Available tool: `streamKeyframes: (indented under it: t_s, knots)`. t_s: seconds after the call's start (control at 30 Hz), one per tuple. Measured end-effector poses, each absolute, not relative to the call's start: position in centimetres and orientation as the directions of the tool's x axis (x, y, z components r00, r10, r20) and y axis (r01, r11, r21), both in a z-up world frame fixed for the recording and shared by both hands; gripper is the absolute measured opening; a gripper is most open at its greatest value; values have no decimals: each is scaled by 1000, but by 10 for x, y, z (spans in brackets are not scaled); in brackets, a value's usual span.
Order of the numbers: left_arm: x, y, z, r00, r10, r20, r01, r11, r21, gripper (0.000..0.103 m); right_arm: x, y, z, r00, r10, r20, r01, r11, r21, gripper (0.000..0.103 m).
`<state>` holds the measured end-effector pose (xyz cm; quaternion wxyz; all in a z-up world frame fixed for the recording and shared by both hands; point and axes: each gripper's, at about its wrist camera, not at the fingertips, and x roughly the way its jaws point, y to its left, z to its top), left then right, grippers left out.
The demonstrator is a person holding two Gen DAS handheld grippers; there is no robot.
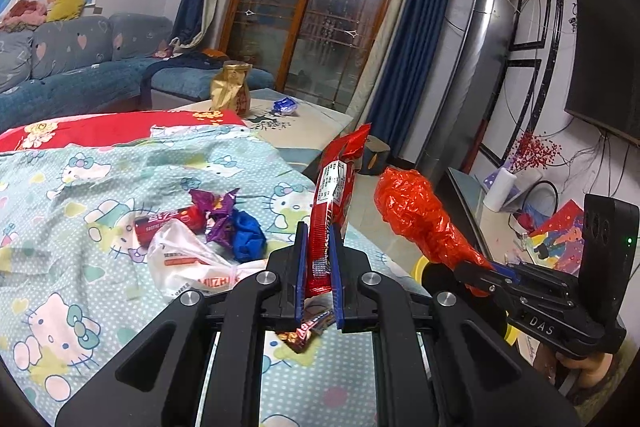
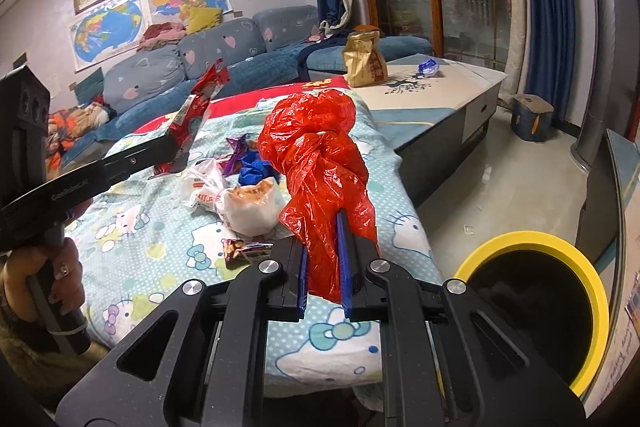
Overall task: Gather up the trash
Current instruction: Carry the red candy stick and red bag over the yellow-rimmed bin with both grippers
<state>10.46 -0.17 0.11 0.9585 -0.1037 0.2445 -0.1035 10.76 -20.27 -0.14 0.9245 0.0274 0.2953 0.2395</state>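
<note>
Red trash is lifted: left gripper [image 1: 319,269] pinches a red snack wrapper [image 1: 334,195] mid-frame, right gripper [image 2: 325,267] clamps a crumpled red plastic bag [image 2: 320,155]. Next, judging, carry both to the yellow-rimmed bin [image 2: 560,247] at lower right.

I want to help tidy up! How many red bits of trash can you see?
3: a red wrapper in the left gripper, a red bag in the right gripper, a red packet on the blanket. Others may hide under the pile.
</note>
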Motion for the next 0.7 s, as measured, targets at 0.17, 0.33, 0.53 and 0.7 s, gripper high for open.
streamKeyframes:
  t_s: [0.17, 0.33, 0.53, 0.7]
  knots:
    - [103, -13, 1, 854, -266, -448, 171, 955, -241, 10, 107, -218, -2, 725, 435, -534, -392, 898, 198, 8]
    - [101, -25, 1, 846, -287, -449, 199, 952, -232, 10, 106, -234, -3, 743, 408, -530, -354, 912, 206, 8]
    - [100, -39, 1, 837, -310, -452, 230, 947, -223, 10, 105, -253, -6, 761, 377, -529, -309, 926, 215, 8]
    - [99, -53, 1, 829, -327, -453, 255, 943, -214, 10, 104, -268, -10, 773, 350, -530, -271, 936, 222, 8]
